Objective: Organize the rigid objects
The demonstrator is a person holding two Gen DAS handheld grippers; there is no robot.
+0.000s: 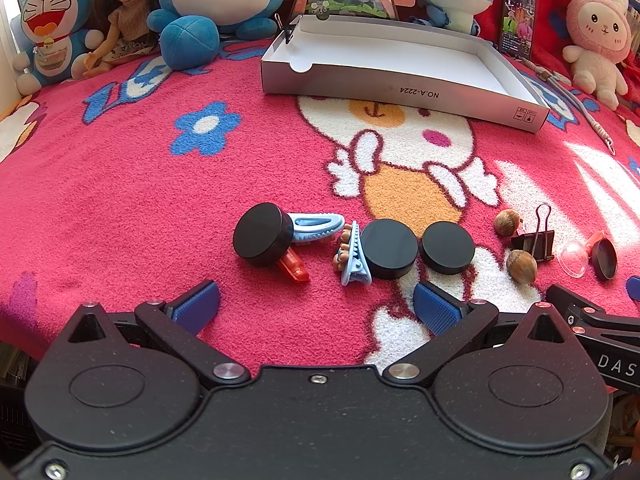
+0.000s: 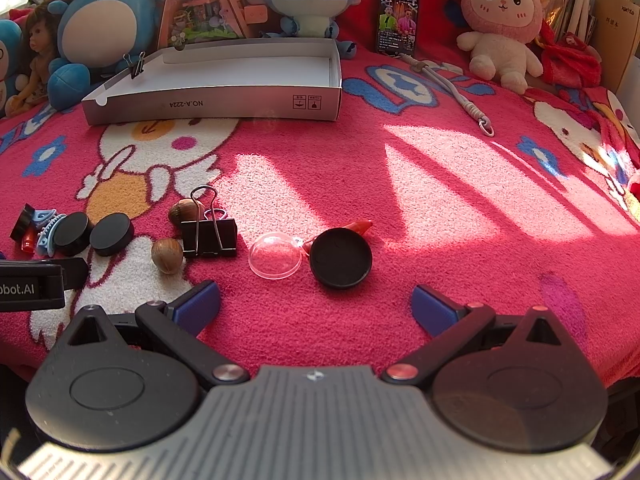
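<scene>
Black discs [image 1: 388, 248] and clips lie scattered on the blanket [image 1: 120, 200]; both tongs [image 1: 316, 304] [image 2: 316, 306] gape apart, empty.

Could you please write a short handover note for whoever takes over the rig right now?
Left gripper: open, empty, hovering before the left cluster.
Right gripper: open, empty, facing the black lid and clear dome.
On the blanket: three black discs, two blue hair clips, orange clips, two nuts, a binder clip.
White box: nothing visible inside; a small binder clip on its rim.
Done: nothing visibly sorted yet.
Left: probably moving everything into the box.
</scene>
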